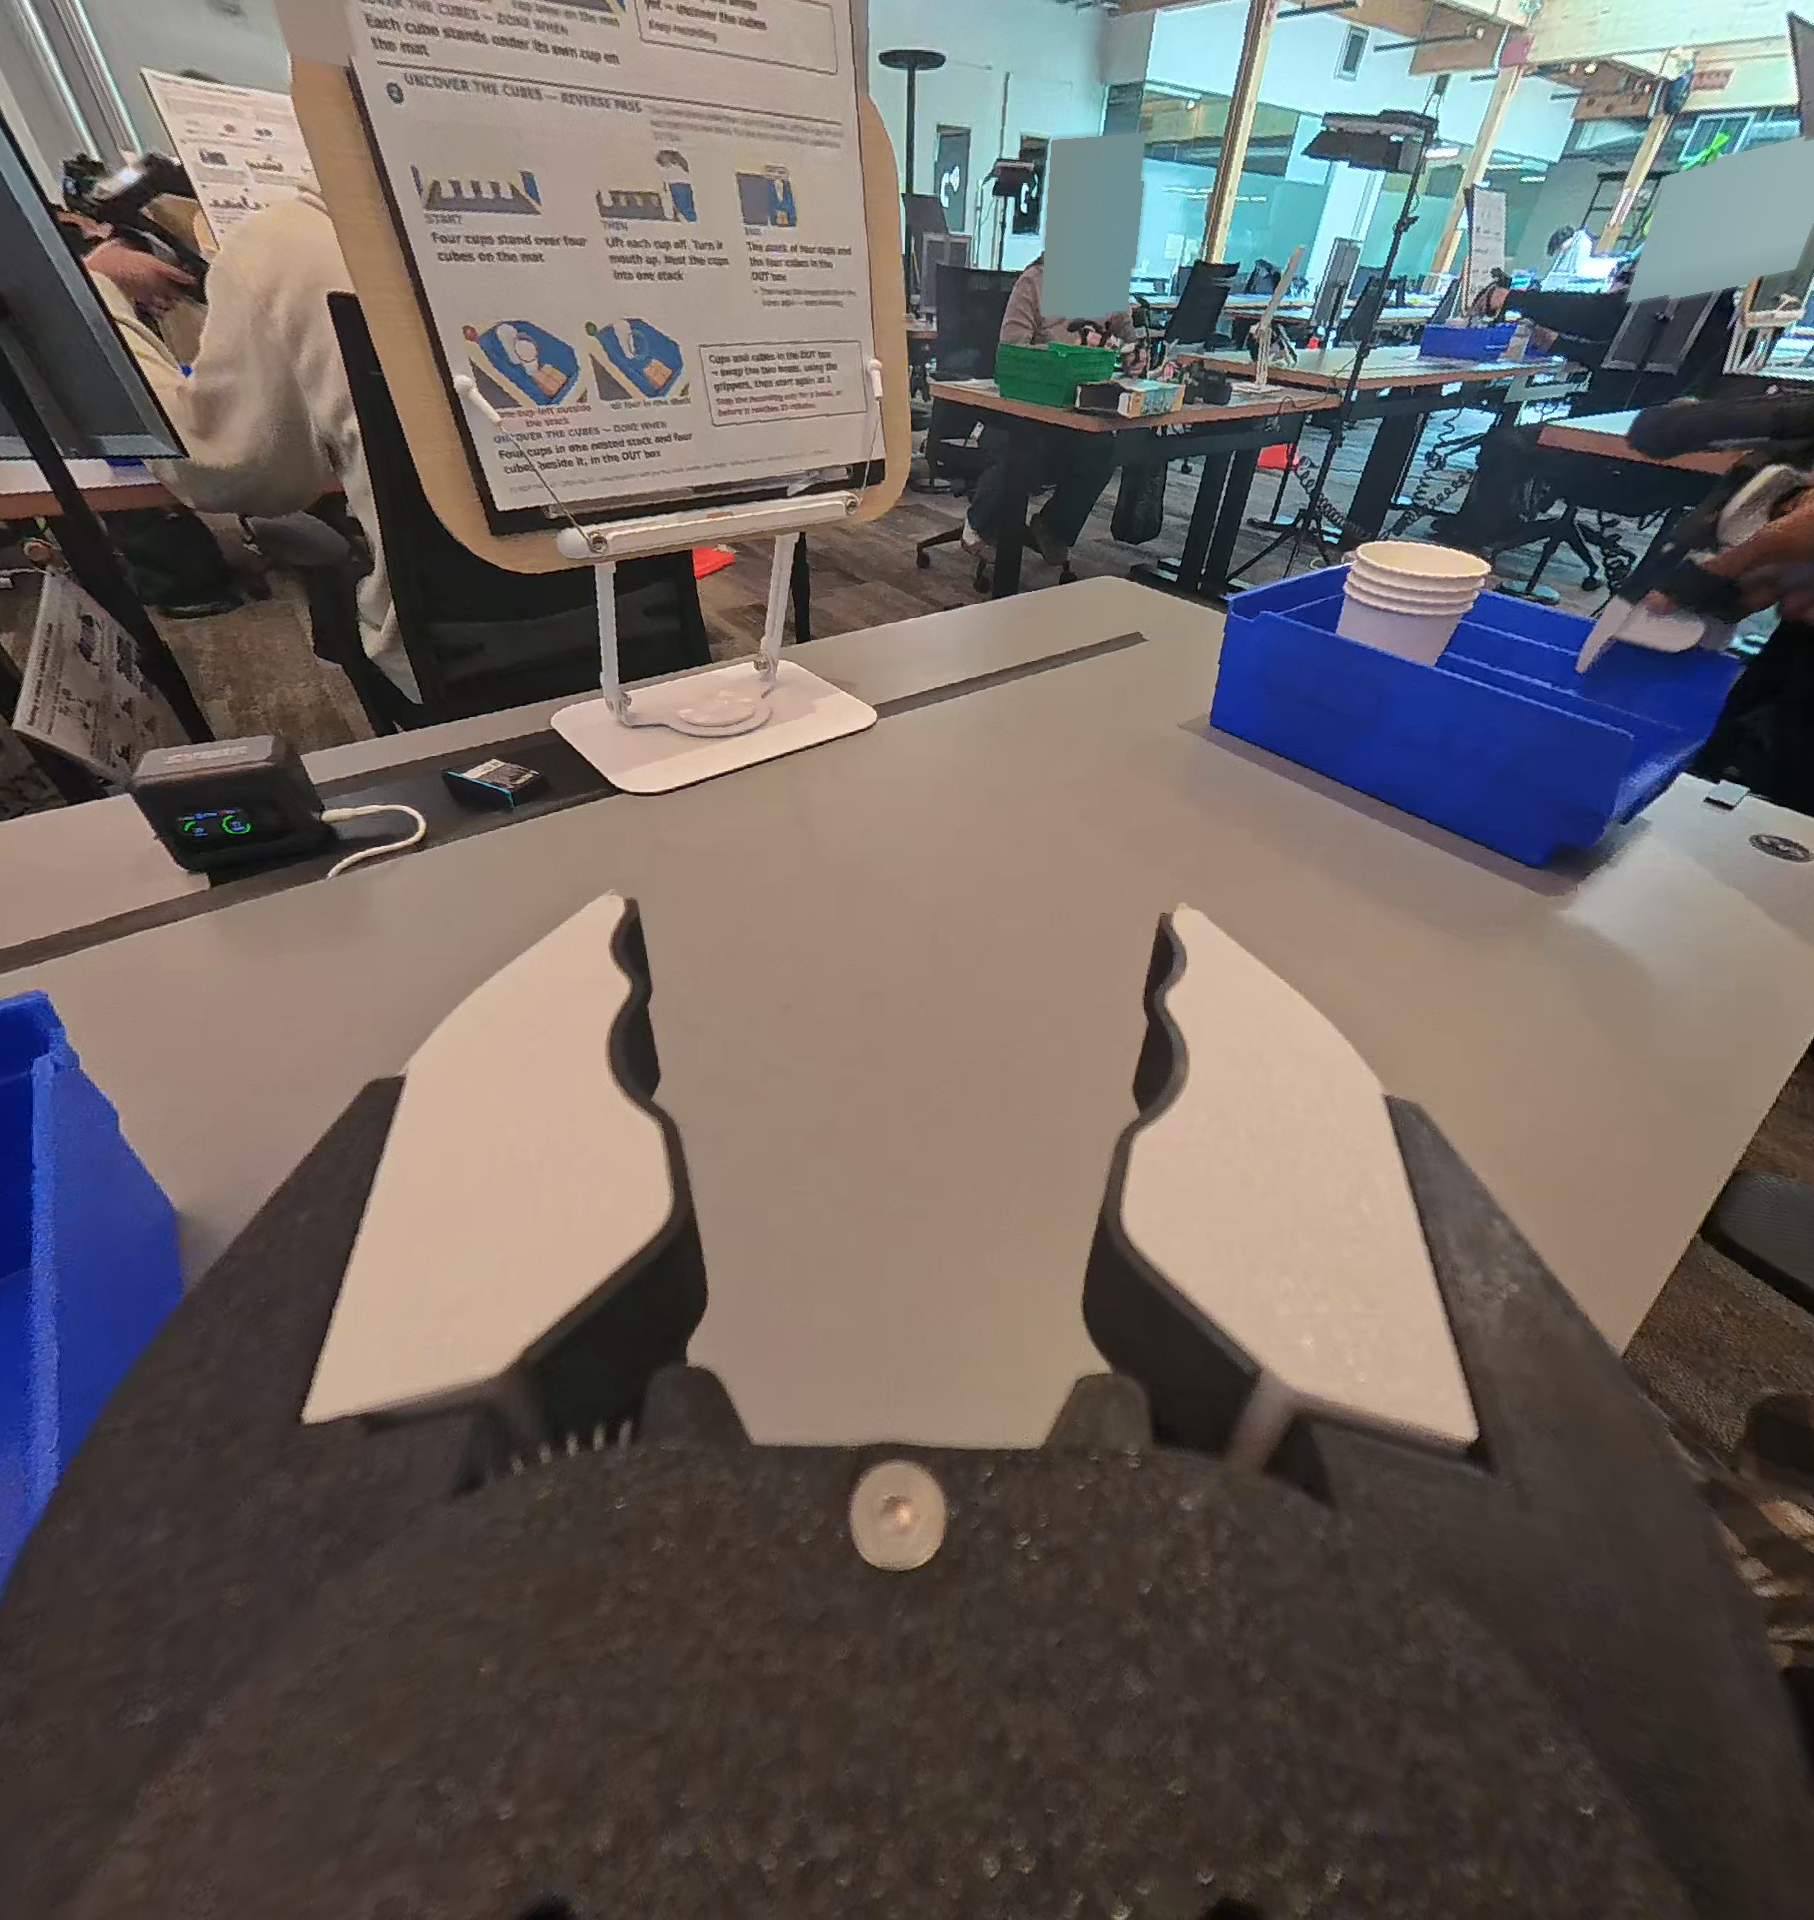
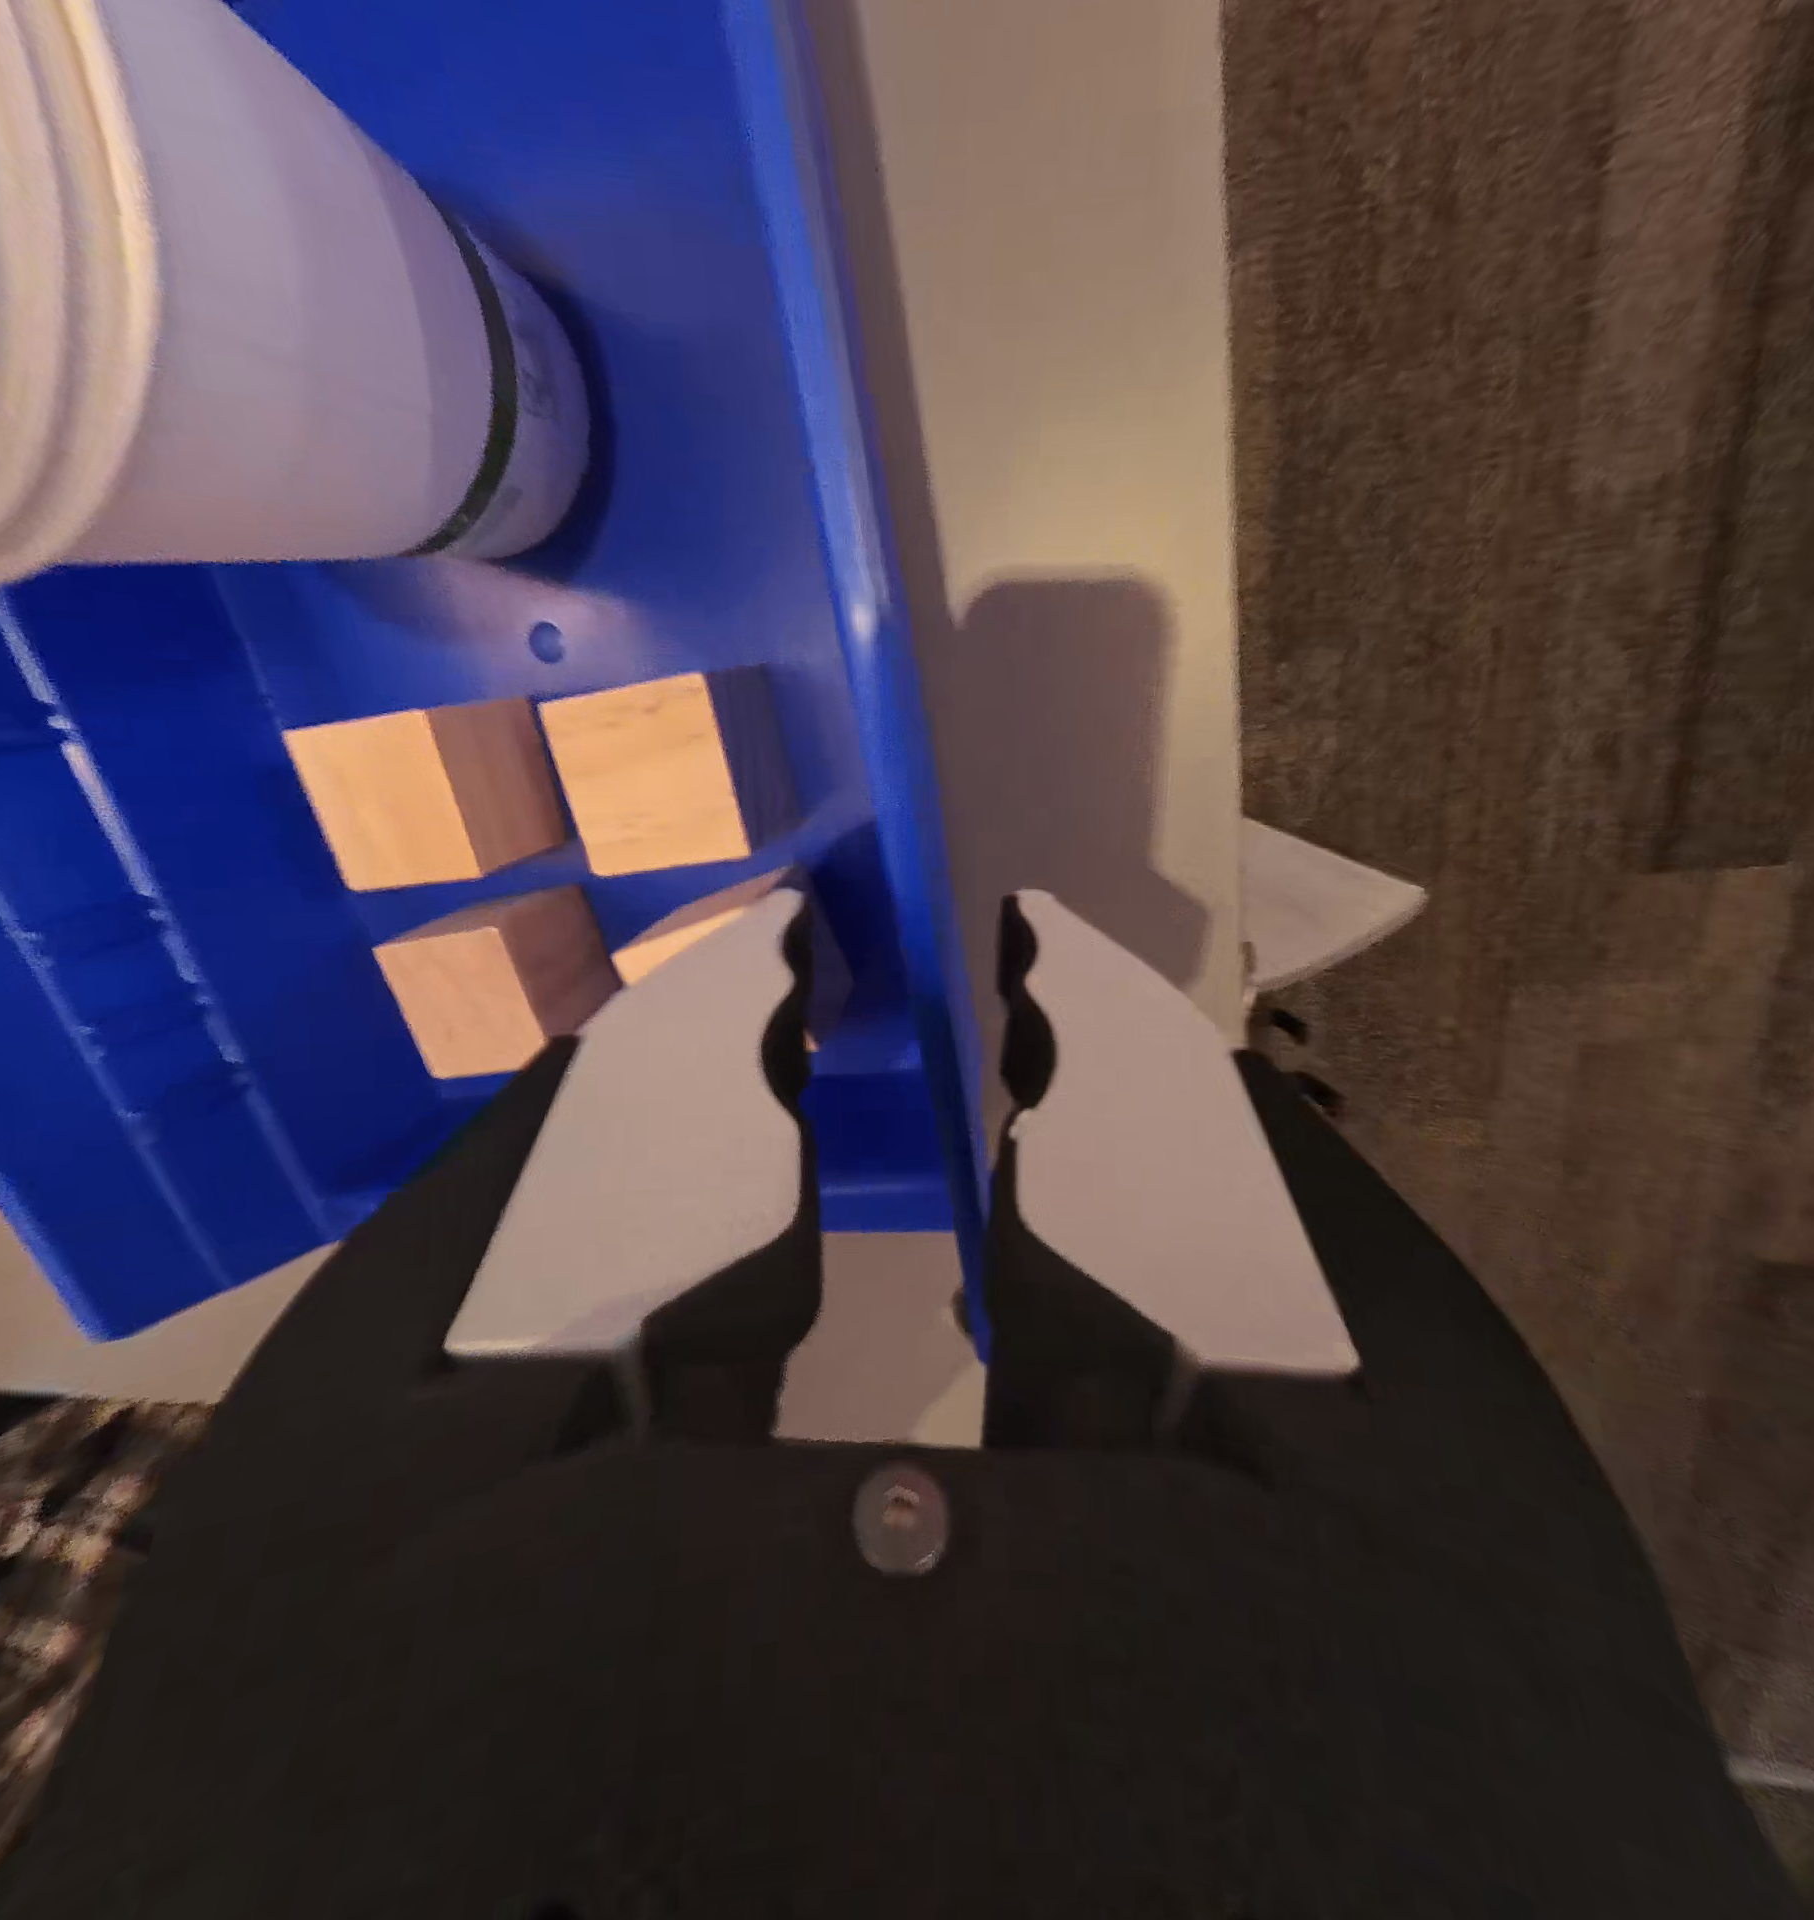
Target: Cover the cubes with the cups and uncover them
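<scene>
the left gripper (image 1: 898,1023) is hovering over the bare middle of the grey worktop (image 1: 986,831), its jaws spread wide and holding nothing. the right gripper (image 2: 903,997) is reaching down at the blue bin (image 1: 1454,748) sitting by the worktop's far right edge; its jaws are parted only a little, one finger inside the bin and one outside, so they are straddling the bin's side wall (image 2: 882,727). whether they are actually pinching that wall is not something i can tell, as a gap is showing on both sides.

the cups (image 1: 1407,603) are standing nested in one stack, mouths up, at the far end of the bin. the wooden cubes (image 2: 529,790) are lying loose on the bin floor beside the stack, four as far as i can make out, the nearest partly hidden behind a finger.

judging by this, no cube is sitting under a cup and nothing is laid out on the worktop, so either a full round is finishing or a new one is about to begin. an instruction sheet on a stand (image 1: 622,260) is facing the worktop from its far edge.
</scene>
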